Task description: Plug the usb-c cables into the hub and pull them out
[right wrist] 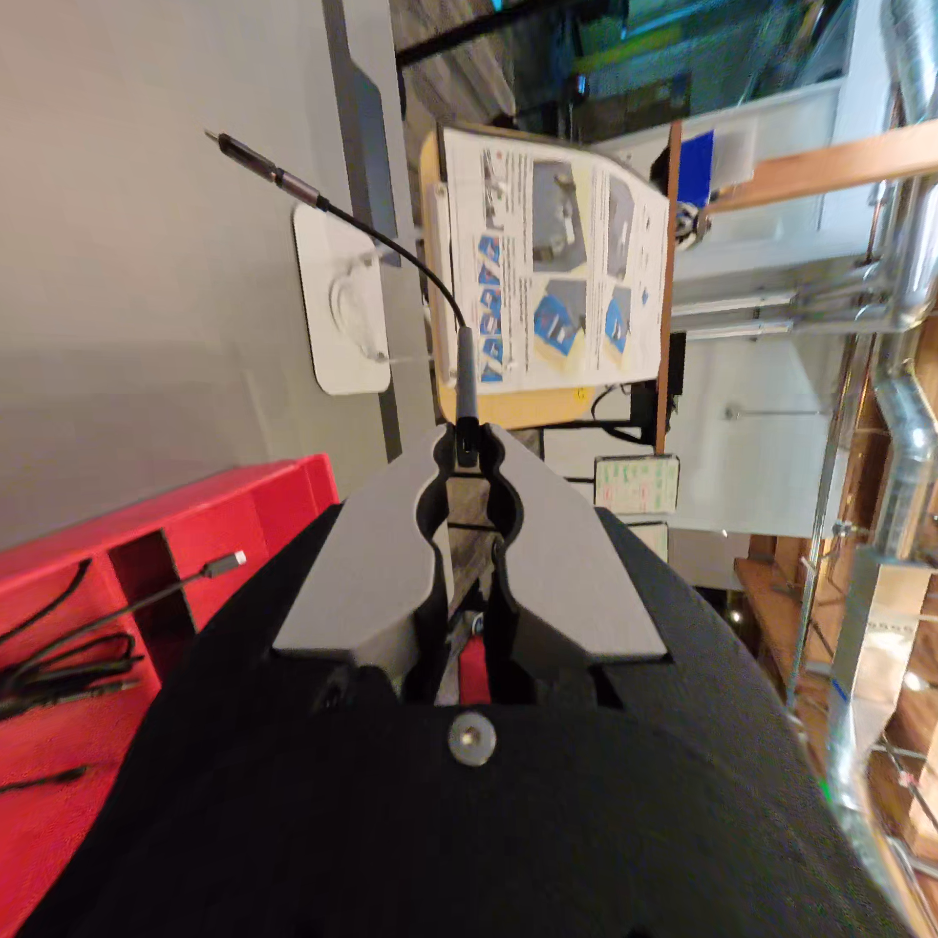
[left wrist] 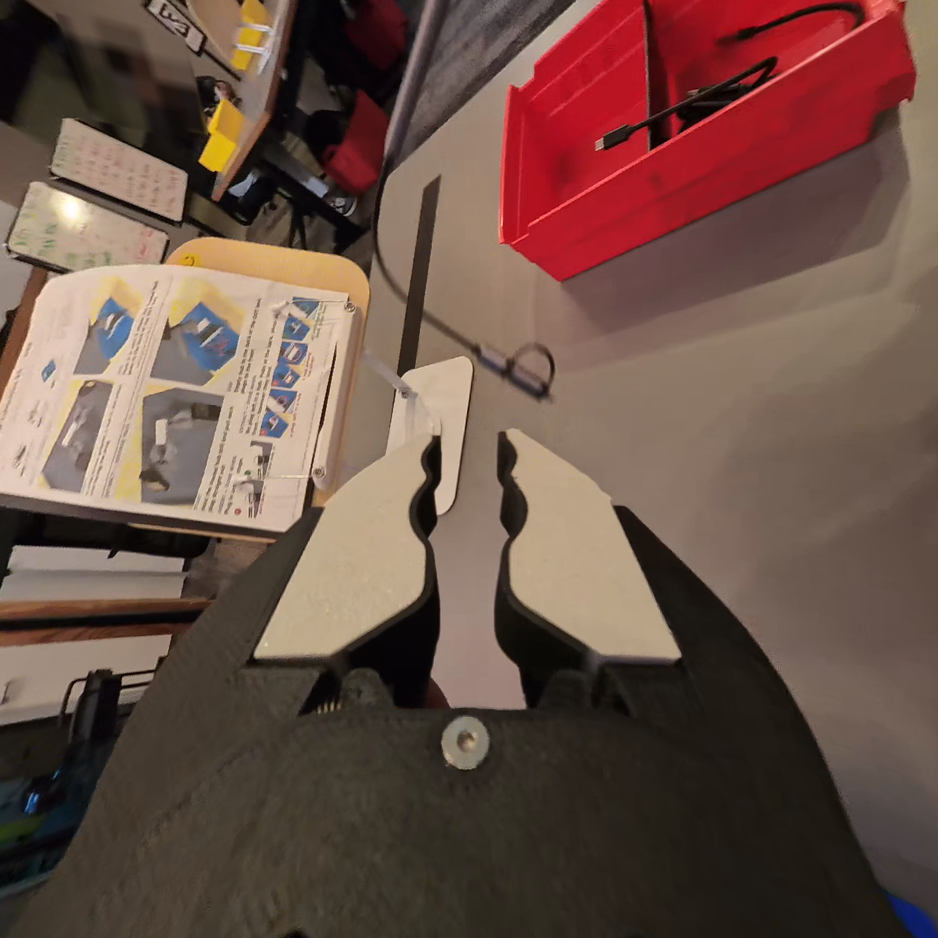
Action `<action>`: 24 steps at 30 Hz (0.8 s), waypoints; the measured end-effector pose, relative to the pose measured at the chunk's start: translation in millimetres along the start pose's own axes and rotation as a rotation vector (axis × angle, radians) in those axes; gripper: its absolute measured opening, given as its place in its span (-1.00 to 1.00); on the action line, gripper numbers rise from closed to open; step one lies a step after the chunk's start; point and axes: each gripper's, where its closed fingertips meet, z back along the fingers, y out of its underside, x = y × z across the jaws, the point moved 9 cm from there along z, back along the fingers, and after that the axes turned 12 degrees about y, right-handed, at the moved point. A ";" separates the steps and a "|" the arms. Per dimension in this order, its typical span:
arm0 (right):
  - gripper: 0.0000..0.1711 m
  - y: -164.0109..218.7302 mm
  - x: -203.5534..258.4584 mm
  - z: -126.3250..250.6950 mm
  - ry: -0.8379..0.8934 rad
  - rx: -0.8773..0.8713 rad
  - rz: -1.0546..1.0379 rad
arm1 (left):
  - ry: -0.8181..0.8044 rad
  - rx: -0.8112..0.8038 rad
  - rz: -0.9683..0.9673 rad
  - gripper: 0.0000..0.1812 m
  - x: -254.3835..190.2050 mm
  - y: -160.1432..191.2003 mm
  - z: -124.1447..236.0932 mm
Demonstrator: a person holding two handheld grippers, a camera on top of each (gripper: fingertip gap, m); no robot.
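Currently the left claw (left wrist: 467, 436) is held narrowly apart and empty above the grey worktop (left wrist: 710, 507). A short usb-c cable (right wrist: 406, 254) is pinched by the right claw (right wrist: 467, 431), lifted clear; alignment with a hub port seems required next.

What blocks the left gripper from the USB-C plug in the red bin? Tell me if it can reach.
Probably yes: the left gripper is open and empty, the red bin has no lid, and the plug lies exposed. Nothing visibly blocks it.
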 end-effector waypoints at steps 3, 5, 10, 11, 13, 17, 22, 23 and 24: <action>-0.92 39.6 -20.7 12.8 -0.045 0.129 -0.022 | -0.032 0.025 0.020 -0.81 -11.6 12.4 5.1; -0.92 63.5 -27.2 18.6 -0.137 0.222 -0.059 | -0.052 0.047 0.036 -0.83 -19.0 21.3 5.9; -0.92 111.7 -22.5 9.8 -0.300 0.444 -0.074 | -0.038 0.064 0.089 -0.81 -36.3 38.7 -0.7; -0.92 118.5 -17.8 6.0 -0.341 0.476 -0.083 | -0.035 0.063 0.096 -0.81 -38.9 40.5 -2.3; -0.92 128.1 -7.1 -2.6 -0.415 0.526 -0.095 | -0.025 0.056 0.107 -0.81 -43.9 42.4 -4.8; -0.92 141.7 16.9 -20.9 -0.571 0.622 -0.105 | -0.002 0.071 0.110 -0.80 -51.1 45.8 -9.7; -0.92 157.5 51.6 -47.5 -0.762 0.685 -0.084 | 0.030 0.093 0.104 -0.80 -57.8 49.3 -14.9; -0.92 160.6 59.9 -52.5 -0.814 0.697 -0.087 | 0.035 0.101 0.103 -0.80 -59.0 50.1 -15.6; -0.92 163.6 67.6 -57.1 -0.858 0.708 -0.073 | 0.044 0.106 0.103 -0.80 -60.3 50.9 -16.0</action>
